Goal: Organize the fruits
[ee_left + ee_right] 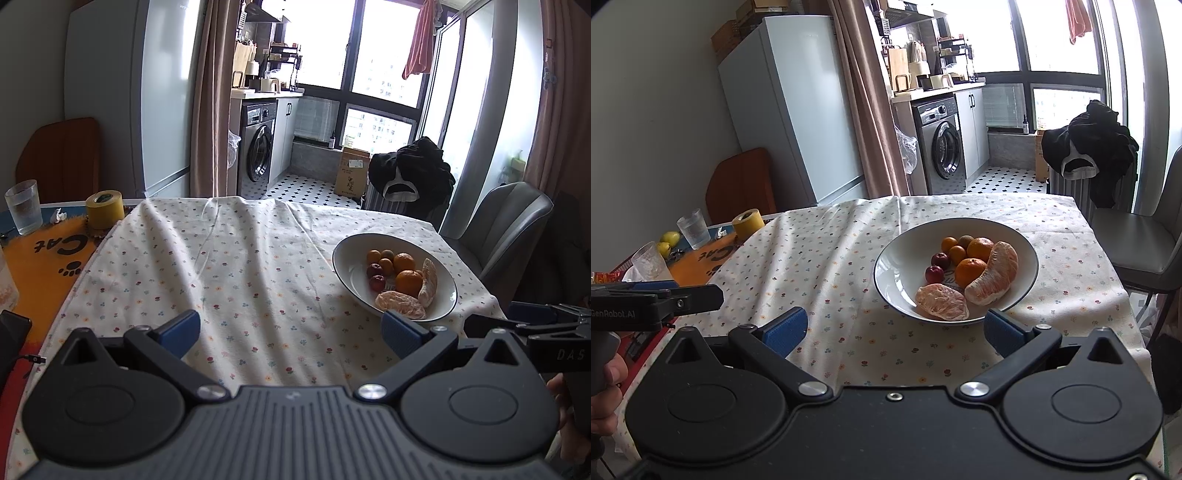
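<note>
In the bowl lie nine fruits; both grippers' fingers spread apart.

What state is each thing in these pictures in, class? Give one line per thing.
Left hand-held gripper: open, empty.
Right hand-held gripper: open, empty.
Bowl: upright, holding fruit.
Pomelo pieces: peeled.
Oranges: unpeeled.
Glass: upright, holding water.
Washing machine: door shut.
</note>
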